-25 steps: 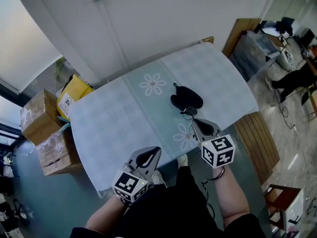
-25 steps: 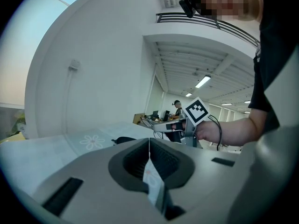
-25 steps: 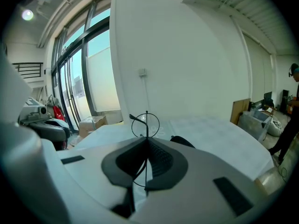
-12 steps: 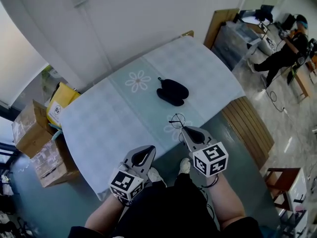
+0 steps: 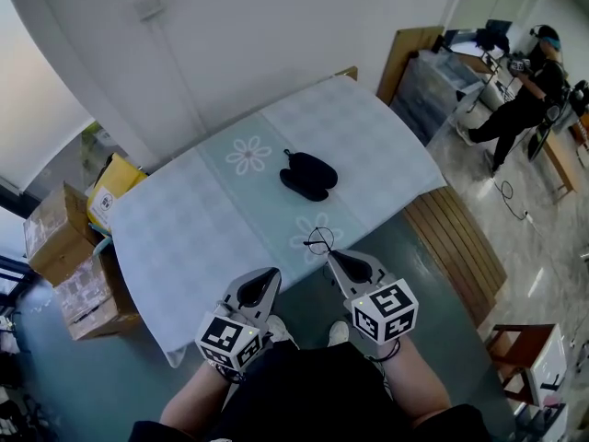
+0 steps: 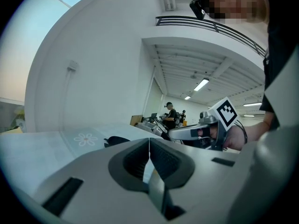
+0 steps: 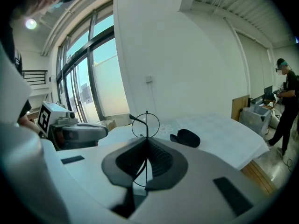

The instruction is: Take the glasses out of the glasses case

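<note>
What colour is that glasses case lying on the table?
Black all over. The glasses case shows best in the head view.

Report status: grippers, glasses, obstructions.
Right gripper shut on glasses, out of the case. Left gripper shut, empty. Case on table. No obstruction seen.

Round wire glasses (image 5: 319, 241) stand upright, well apart from the black glasses case (image 5: 308, 175).

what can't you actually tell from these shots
- Inside of the glasses case: too small in the head view, cut off by the body of the left claw in its own view.
- Lower lens of the glasses: partly hidden inside the right claw, right gripper view.
</note>
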Available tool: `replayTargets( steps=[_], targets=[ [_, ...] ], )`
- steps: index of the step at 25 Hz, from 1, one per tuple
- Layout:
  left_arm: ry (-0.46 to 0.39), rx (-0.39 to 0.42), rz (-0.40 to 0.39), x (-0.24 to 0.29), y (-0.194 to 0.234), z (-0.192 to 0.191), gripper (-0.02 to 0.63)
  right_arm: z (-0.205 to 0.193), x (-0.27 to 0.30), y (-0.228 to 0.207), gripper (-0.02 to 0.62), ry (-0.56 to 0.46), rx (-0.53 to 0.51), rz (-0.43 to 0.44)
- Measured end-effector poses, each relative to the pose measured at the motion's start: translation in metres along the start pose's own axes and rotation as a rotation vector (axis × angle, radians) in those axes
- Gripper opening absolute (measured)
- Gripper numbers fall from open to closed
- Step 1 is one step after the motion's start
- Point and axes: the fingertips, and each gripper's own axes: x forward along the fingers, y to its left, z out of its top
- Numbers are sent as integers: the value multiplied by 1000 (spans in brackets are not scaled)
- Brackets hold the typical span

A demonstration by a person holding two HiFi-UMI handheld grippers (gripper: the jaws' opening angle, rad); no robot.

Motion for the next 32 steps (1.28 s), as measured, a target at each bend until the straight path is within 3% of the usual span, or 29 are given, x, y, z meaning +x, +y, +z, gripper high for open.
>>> replayTargets(
  steps=[18,32],
  targets=[
    [-8,-5,149,22,-75,-12,29,-16,-56,-20,26,-1,-55,177],
    [-3,-13,179,25,-80,-20,29,-20,-57,-25,26,-2,-55,207]
  ],
)
